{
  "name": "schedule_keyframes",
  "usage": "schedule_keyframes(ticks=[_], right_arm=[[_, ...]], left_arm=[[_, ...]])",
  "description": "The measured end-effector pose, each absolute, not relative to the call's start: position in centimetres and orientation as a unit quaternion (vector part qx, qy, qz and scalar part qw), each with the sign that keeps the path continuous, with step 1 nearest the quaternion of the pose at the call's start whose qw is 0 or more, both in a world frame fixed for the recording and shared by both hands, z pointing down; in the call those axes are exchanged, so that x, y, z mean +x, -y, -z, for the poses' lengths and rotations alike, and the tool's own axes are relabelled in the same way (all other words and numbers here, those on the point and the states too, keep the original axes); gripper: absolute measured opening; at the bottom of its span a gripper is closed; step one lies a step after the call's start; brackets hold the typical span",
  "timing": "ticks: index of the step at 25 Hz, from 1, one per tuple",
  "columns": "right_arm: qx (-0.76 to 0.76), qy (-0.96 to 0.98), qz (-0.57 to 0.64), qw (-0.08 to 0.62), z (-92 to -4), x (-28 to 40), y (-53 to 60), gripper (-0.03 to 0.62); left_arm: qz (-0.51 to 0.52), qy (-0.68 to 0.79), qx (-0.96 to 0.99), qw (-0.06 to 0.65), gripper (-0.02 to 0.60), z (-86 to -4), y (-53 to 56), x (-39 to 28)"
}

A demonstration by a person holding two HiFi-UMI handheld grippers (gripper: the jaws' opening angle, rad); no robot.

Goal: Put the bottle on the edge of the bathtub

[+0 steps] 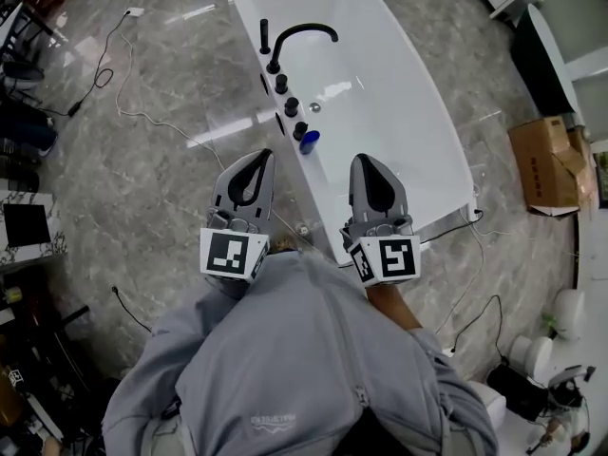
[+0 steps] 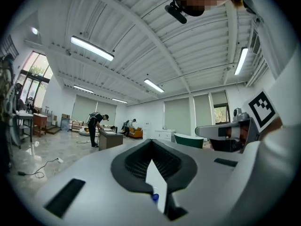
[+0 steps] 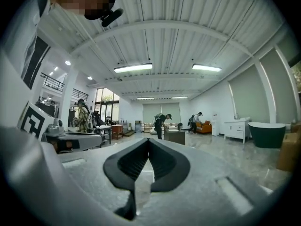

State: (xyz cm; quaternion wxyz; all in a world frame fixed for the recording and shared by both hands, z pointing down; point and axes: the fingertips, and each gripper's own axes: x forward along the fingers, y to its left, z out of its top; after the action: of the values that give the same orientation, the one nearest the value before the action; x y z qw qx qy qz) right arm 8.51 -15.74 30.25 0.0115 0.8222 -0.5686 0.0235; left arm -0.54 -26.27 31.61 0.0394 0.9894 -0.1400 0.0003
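Both shut, level, left tool (image 1: 263,157) beside right tool (image 1: 362,161)

The person is wearing a grey sweatshirt (image 1: 304,369) with a small pale print. The left tongs (image 1: 263,154) and the right tongs (image 1: 364,159) are showing grey shells lined with black ribbed pads (image 2: 134,166). Each is carrying a white cube (image 1: 232,255) bearing black square markers.

The left claw (image 1: 263,156) and right claw (image 1: 366,161) hover pinched together near the white bathtub (image 1: 399,103) (a blue bottle (image 1: 309,142) stands on its rim).
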Motion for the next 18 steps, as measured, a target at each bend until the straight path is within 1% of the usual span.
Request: schedule_keyframes(ticks=[4,9,18], right_arm=[[0.822,0.569,-0.009,0.006,-28.6,8.1,15.3,0.003],[0.823,0.568,-0.018,0.009,-29.1,7.0,14.8,0.003],[0.819,0.574,-0.019,0.005,-29.1,5.9,15.2,0.003]], left_arm=[[0.004,0.151,0.988,0.025,0.005,-29.8,25.4,-1.4],[0.006,0.146,0.989,0.011,0.005,-28.8,24.1,-2.0],[0.003,0.142,0.990,0.011,0.005,-28.7,23.8,-2.7]])
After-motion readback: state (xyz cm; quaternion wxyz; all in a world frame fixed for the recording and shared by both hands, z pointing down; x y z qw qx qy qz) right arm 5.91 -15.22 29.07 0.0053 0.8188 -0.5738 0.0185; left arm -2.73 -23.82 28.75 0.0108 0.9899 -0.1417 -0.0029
